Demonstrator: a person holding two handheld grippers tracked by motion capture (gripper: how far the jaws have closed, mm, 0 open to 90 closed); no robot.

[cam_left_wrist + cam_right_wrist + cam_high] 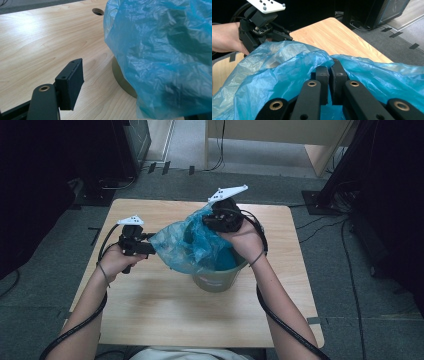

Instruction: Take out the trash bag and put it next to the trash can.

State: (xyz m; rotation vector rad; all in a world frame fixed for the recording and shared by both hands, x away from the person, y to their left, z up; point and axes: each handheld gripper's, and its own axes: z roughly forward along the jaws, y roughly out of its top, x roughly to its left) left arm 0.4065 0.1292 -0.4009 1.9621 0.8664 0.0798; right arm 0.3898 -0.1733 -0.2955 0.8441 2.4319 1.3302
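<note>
- A thin, crinkled blue plastic bag (pixel 187 245) sits in a small round olive-green bucket (pixel 217 280), which stands near the middle of the light wooden bench (pixel 165 315).
- The bag's mouth is drawn up and out over the bucket's rim, ballooning toward the left in the high view.
- The right claw (pixel 329 72) is pressed together on a fold of the bag's edge, its two black jaws nearly meeting with the film pinched between them; in the high view it sits over the bucket's far rim.
- The left claw (pixel 150 242) is at the bag's left edge, level with the bench. In its own view one black jaw stands bare and apart from the bag, so the jaws are spread; whether the other jaw touches the film is hidden behind it.
</note>
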